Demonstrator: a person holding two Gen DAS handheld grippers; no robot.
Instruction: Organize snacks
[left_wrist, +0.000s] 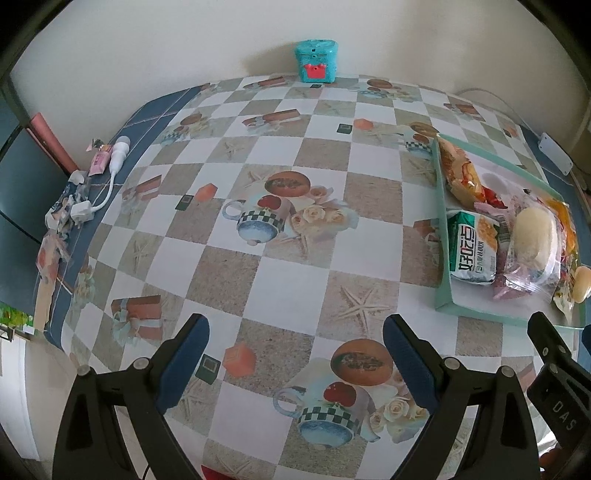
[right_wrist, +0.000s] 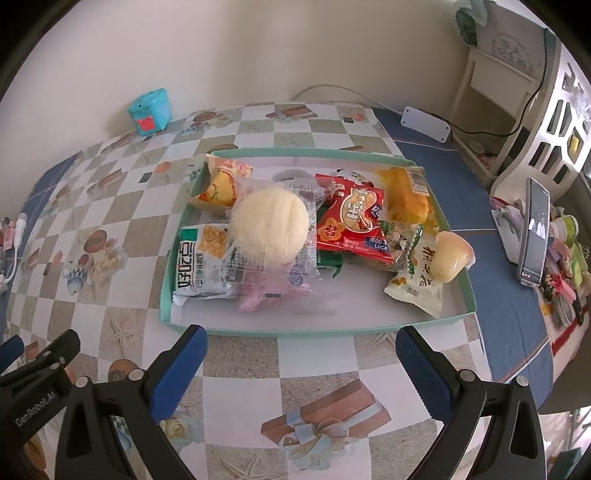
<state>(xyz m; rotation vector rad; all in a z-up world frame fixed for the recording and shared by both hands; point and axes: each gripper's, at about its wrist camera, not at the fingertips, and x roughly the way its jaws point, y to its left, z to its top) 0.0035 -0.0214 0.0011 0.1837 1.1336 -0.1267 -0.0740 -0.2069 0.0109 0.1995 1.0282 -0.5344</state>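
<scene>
– both grippers, how are they held?
– left gripper (left_wrist: 295, 354) and right gripper (right_wrist: 301, 363) are spread wide over the checked tablecloth (left_wrist: 258, 206), nothing gripped.
– and the snacks (right_wrist: 295, 225)?
– piled in the green tray (right_wrist: 280, 328), just beyond the right gripper.

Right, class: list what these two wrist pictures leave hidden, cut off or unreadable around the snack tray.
- Right wrist view: the green packet lies mostly hidden under the red packet.
- Right wrist view: the pink wrapper is blurred behind the clear bag of the round bun.
- Left wrist view: the tray is cut off at its far right by the picture edge and the right tongs.
- Right wrist view: the phone screen is too small to read.
</scene>
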